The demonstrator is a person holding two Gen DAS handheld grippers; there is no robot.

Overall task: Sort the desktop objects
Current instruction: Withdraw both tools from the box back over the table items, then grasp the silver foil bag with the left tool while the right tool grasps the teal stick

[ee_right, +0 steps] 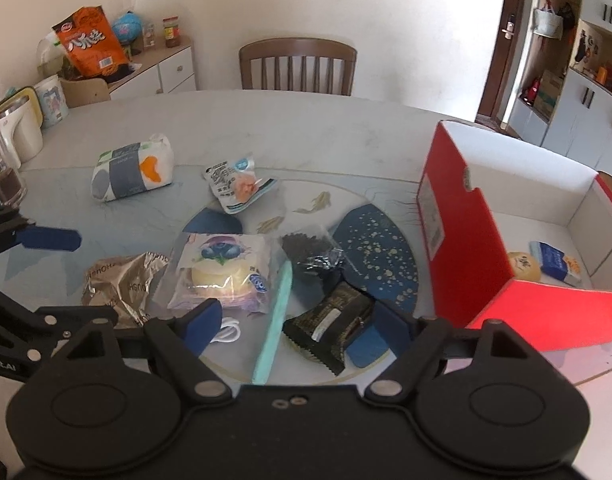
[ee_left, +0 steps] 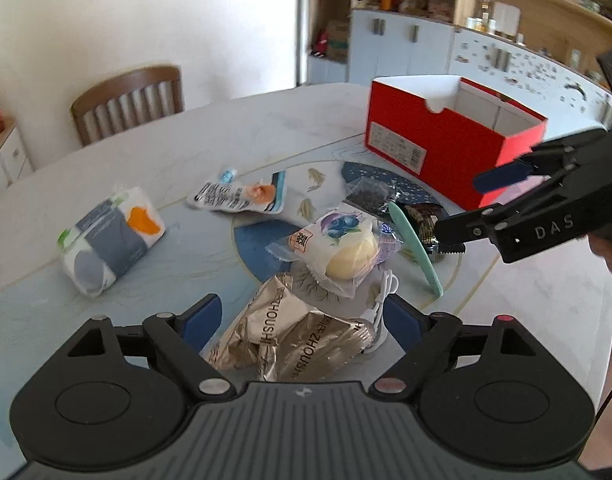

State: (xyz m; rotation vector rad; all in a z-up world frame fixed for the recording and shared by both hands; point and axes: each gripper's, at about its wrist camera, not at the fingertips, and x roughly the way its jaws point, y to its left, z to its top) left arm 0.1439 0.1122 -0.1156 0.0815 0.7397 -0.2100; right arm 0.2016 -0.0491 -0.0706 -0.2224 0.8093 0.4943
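While your left gripper (ee_left: 302,322) stands wide and empty around the gold foil packet (ee_left: 290,340), its right finger sits by the white cord (ee_left: 379,312), which could snag and drag along. Your right gripper (ee_right: 294,326), equally wide and holding nothing, straddles the dark wrapped snack (ee_right: 331,326), and the mint-green comb (ee_right: 274,320) lies between its fingers too, so both might get pinched. Both tools tilt steeply down at the table (ee_right: 306,128); the red box (ee_right: 517,296) waits just right of the pile.
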